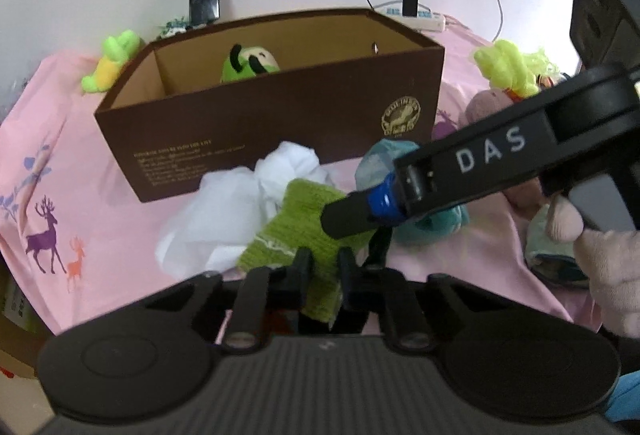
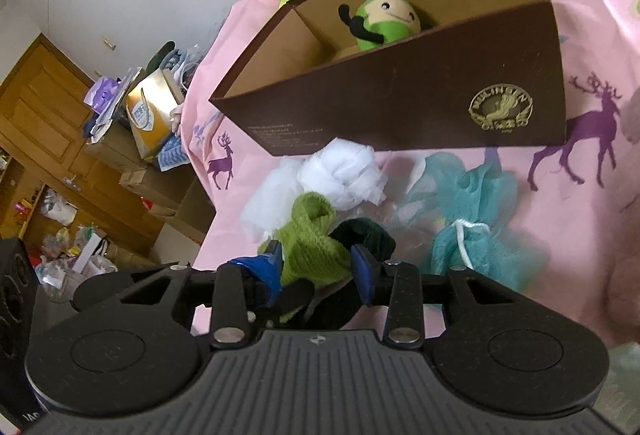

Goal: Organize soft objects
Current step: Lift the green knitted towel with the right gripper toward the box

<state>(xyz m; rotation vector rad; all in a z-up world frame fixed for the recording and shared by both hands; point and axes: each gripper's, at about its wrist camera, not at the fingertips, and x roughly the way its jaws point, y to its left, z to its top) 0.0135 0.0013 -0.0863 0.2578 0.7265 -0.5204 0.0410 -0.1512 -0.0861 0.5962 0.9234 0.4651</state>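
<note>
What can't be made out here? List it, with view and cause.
- brown box floor: both views, its front wall hides it.
- Print on the box front: left wrist view, too small.
- dark green cloth: right wrist view, mostly under the green knit piece and right gripper.
- Knit's near end: left wrist view, behind the left gripper.

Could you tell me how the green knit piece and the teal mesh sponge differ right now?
The green knit piece is dense ribbed knit; the teal mesh sponge is sheer puffy netting with a white cord. The knit piece is pinched by both the left gripper and the right gripper; the sponge lies untouched on the pink cloth. The knit piece overlaps the white fabric; the sponge lies apart from it. Both sit outside the brown box.
</note>
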